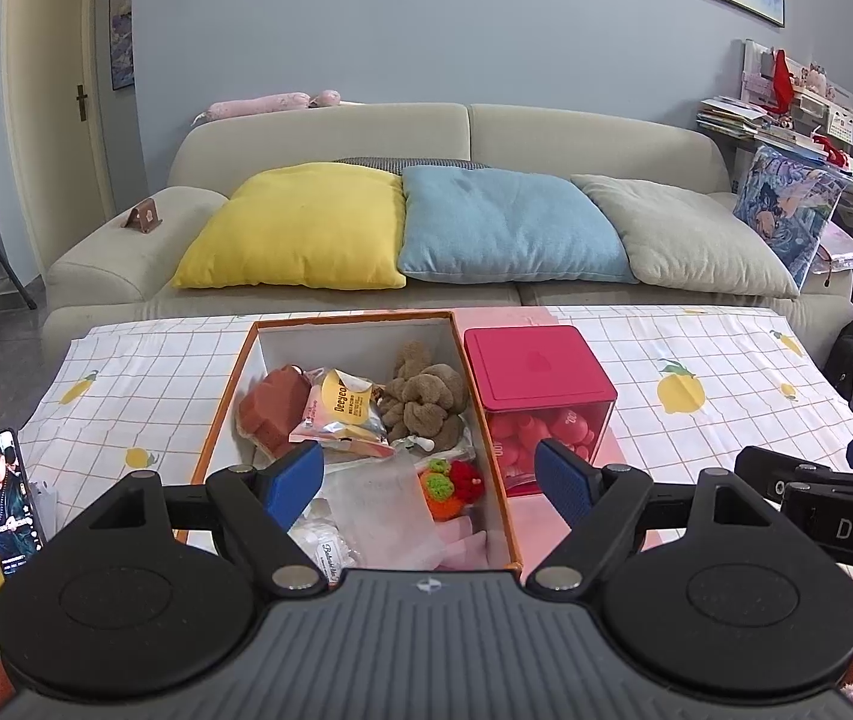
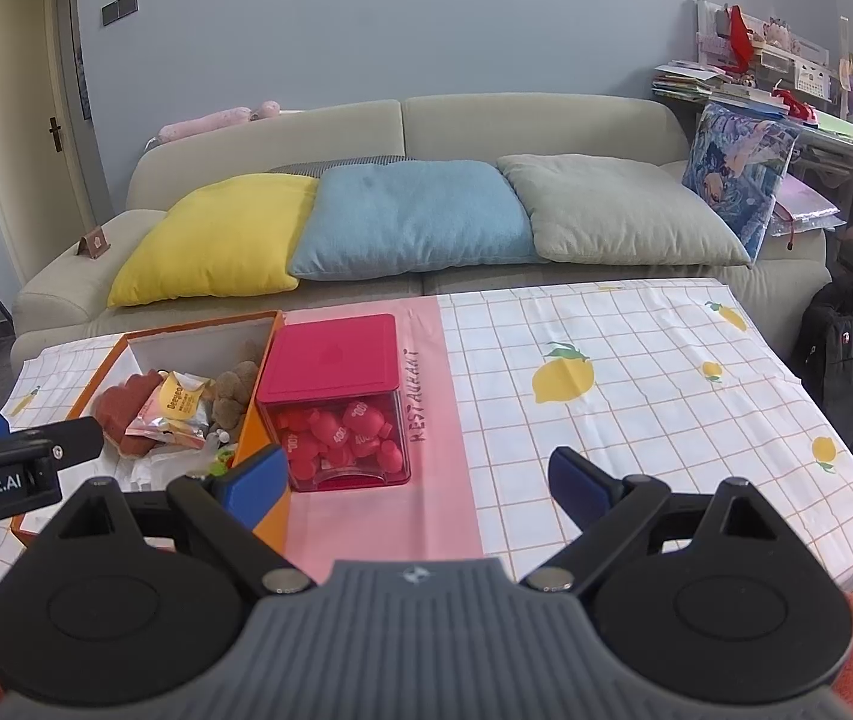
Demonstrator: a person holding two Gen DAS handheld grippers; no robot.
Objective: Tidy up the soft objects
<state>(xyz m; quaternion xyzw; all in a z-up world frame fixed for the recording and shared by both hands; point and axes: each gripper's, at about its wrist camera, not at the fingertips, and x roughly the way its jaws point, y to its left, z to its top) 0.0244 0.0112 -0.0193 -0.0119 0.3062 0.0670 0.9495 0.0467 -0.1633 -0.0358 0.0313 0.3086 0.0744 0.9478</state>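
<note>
An orange-edged open box (image 1: 219,405) on the table holds soft items: a brown plush (image 1: 423,399), a reddish-brown sponge (image 1: 273,405), a yellow-and-pink packet (image 1: 345,414), small orange and red knitted balls (image 1: 456,480) and clear bags. The box (image 2: 102,378) also shows in the right wrist view. My left gripper (image 1: 429,483) is open and empty, above the box's near end. My right gripper (image 2: 417,480) is open and empty, over the pink cloth strip in front of a clear box with a red lid (image 2: 336,354).
The red-lidded box (image 1: 537,363) holds red pieces and stands right of the orange box. A phone (image 1: 3,498) leans at the table's left edge. A sofa with yellow (image 1: 300,228), blue and grey cushions lies behind. The lemon-print tablecloth (image 2: 636,396) spreads right.
</note>
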